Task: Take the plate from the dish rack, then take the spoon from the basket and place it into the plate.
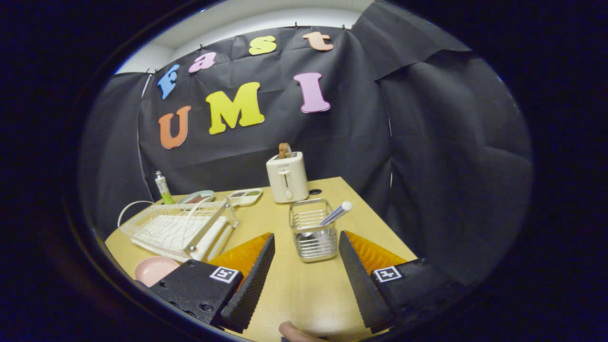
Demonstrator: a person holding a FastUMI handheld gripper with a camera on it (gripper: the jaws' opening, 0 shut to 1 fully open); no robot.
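My gripper (306, 242) stands open above the wooden table (294, 289), nothing between its fingers. Just ahead of the fingertips stands a wire basket (312, 229) holding a spoon (336, 213) whose white-tipped handle sticks out up and to the right. A pink plate (153, 269) lies flat on the table beside the left finger, in front of the white dish rack (178, 228). The rack sits beyond the left finger and looks bare of dishes.
A white toaster (287, 176) with a slice of toast stands beyond the basket. Behind the rack lie a small tray (244, 196), another dish (197, 196) and a green-and-white tube (163, 187). The table's right edge runs close to the right finger. A fingertip (294, 331) shows between the fingers.
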